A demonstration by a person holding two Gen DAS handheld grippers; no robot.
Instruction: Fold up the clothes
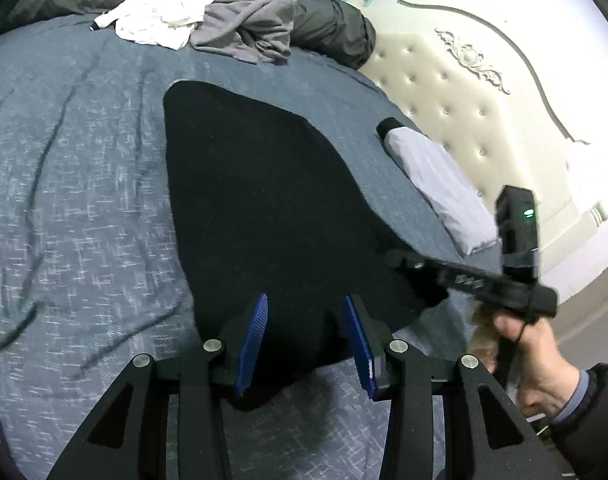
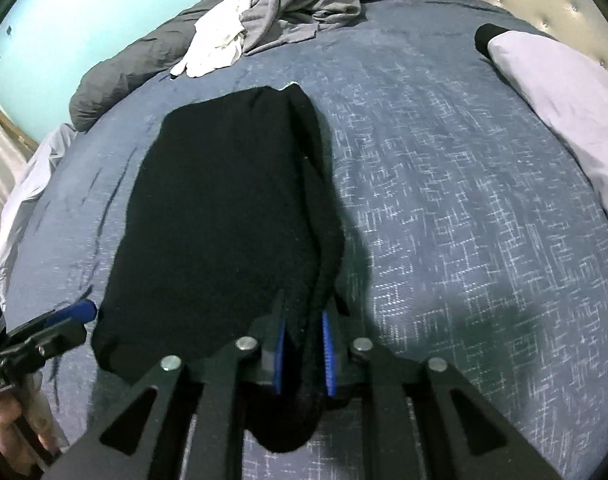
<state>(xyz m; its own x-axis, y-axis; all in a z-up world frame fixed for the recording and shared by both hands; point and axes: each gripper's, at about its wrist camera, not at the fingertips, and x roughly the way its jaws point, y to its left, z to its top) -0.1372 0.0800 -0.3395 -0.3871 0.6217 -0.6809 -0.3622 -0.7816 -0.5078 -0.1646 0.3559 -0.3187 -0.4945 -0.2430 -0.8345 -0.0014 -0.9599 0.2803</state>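
A bed (image 2: 443, 184) with a blue-grey patterned cover fills both views, set against a cream tufted headboard (image 1: 455, 92) and a turquoise wall.

The black garment (image 2: 232, 200) lies on the middle of the bed, stretched lengthwise away from the person, mostly flat and already narrowed into a long panel. Its right edge looks doubled over into a thicker ridge, which suggests a side has been folded inward. The cloth is matte and so dark that seams and detail cannot be made out; it looks soft and limp, likely to sag where it is not supported.

The right gripper (image 2: 304, 354) has its blue fingers (image 2: 328, 352) closed on the near right corner of the garment, cloth bunched between them and hanging below. That hold probably serves to lift the near hem for a fold toward the far end. The left gripper (image 1: 305, 344) hovers over the near left part of the garment with its fingers (image 1: 252, 344) spread apart and nothing between them, apparently placed to take the matching corner so both sides rise evenly.

Further off, a white garment (image 1: 164, 12) and a grey garment (image 1: 248, 24) lie in a loose pile at the far side, resting against a dark rolled duvet (image 1: 335, 32). A pale pillow (image 2: 563, 92) sits near the headboard.
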